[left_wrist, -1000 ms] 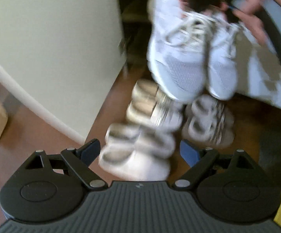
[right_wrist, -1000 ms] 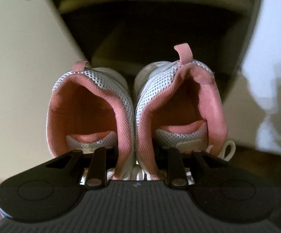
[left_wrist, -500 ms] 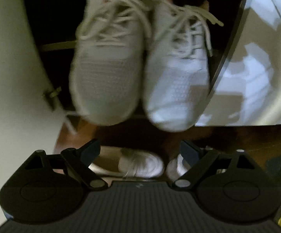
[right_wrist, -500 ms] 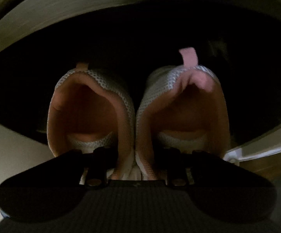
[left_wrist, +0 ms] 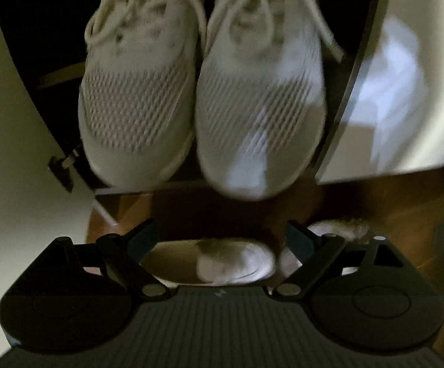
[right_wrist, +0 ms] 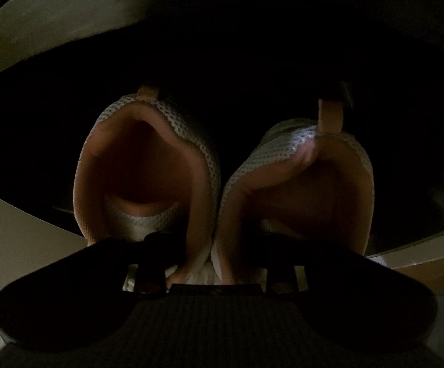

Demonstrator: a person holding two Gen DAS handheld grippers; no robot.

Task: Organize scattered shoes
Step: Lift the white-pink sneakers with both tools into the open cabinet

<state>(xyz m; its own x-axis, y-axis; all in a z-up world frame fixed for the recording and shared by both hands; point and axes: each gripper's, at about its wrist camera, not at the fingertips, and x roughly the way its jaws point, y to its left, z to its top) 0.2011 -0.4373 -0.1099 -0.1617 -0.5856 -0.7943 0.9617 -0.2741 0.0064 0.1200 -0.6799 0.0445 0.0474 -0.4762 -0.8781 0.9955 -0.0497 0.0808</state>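
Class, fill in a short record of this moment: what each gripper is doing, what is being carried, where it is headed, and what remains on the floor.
Right gripper: shut on the inner heel walls of the sneakers
Left gripper: open, holding nothing
Carried item: white mesh pair with pink lining, side by side
Surroundings: dark cabinet opening
On floor: pale shoes on the wooden floor

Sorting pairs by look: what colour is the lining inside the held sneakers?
Pink lining, in white mesh sneakers; the right wrist view shows it best.

Dim, underexposed right view; left motion-blurred, fisheye-curved edges.
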